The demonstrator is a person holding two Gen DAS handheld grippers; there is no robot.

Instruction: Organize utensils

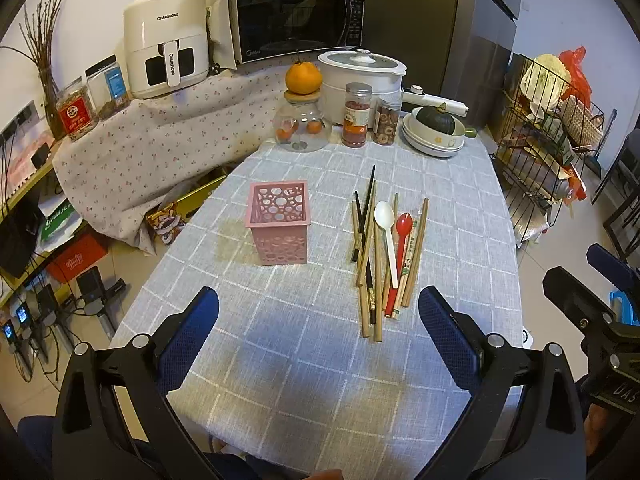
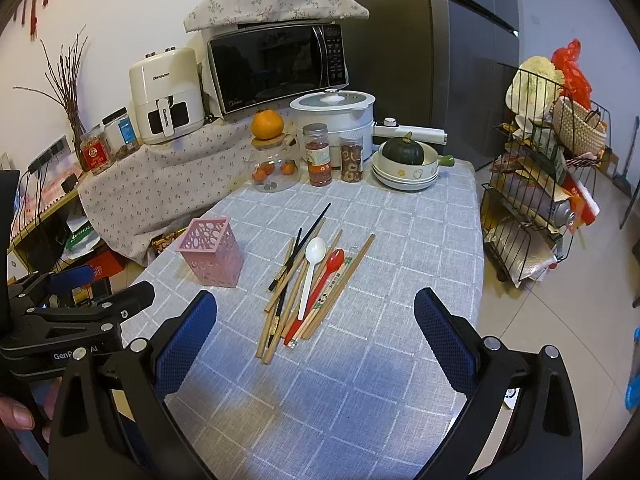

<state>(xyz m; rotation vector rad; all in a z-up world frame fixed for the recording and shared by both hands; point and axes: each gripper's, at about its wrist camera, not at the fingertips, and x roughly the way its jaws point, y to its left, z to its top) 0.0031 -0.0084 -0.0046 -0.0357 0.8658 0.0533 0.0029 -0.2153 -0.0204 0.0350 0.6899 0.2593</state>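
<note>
A pink perforated holder (image 1: 279, 224) (image 2: 213, 255) stands empty on the grey checked tablecloth (image 1: 304, 360). To its right lies a loose pile of wooden chopsticks (image 1: 416, 248) (image 2: 340, 280), black chopsticks (image 1: 366, 208) (image 2: 316, 222), a white spoon (image 1: 386, 224) (image 2: 313, 258) and a red spoon (image 1: 402, 236) (image 2: 330, 266). My left gripper (image 1: 318, 312) is open and empty, near the table's front edge, short of the holder and pile. My right gripper (image 2: 316, 316) is open and empty, just short of the pile's near ends.
At the table's far end stand a glass jar with an orange (image 1: 303, 120), two spice jars (image 1: 358, 116), a white cooker (image 1: 362, 68) and bowls holding a green squash (image 1: 436, 128). A wire rack (image 2: 540, 200) stands on the floor to the right.
</note>
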